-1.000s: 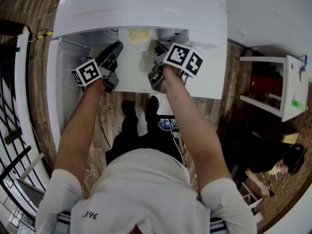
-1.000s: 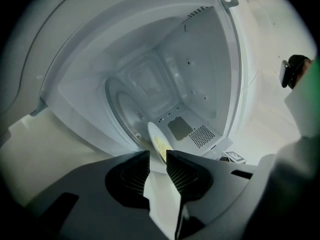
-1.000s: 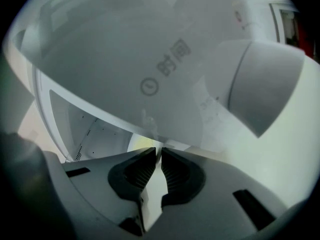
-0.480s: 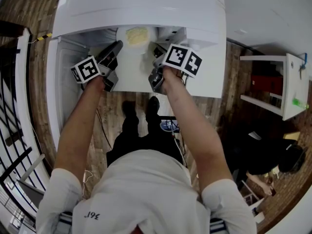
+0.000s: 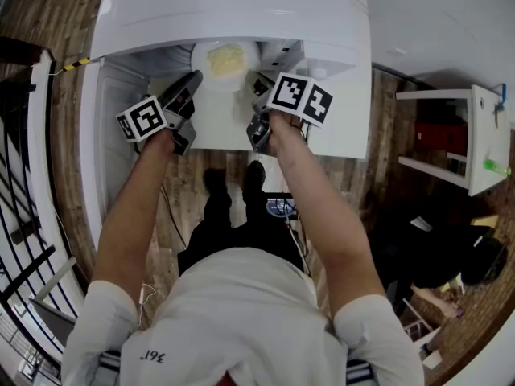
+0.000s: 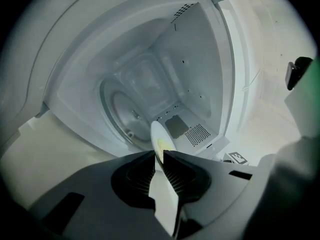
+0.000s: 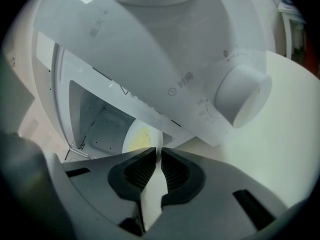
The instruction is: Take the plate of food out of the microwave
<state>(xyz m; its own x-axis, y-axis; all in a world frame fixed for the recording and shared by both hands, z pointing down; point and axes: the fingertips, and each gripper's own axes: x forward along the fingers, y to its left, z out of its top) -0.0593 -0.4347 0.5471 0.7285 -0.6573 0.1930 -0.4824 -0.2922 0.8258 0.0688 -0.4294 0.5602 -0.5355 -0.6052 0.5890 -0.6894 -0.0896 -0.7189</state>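
Two-sided lift: plate [image 5: 225, 59] at microwave [image 5: 233, 6] mouth.
Left tongs [image 6: 158, 156] and right tongs [image 7: 159, 154] each clench the rim on opposite sides of the microwave mouth, likely to keep the food [image 5: 226, 56] level.

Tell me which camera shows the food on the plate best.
The head view: it looks down on the yellow food on the plate. The right gripper view shows a slanted part above the jaws. The left gripper view sees the plate almost edge-on, only a yellow sliver.
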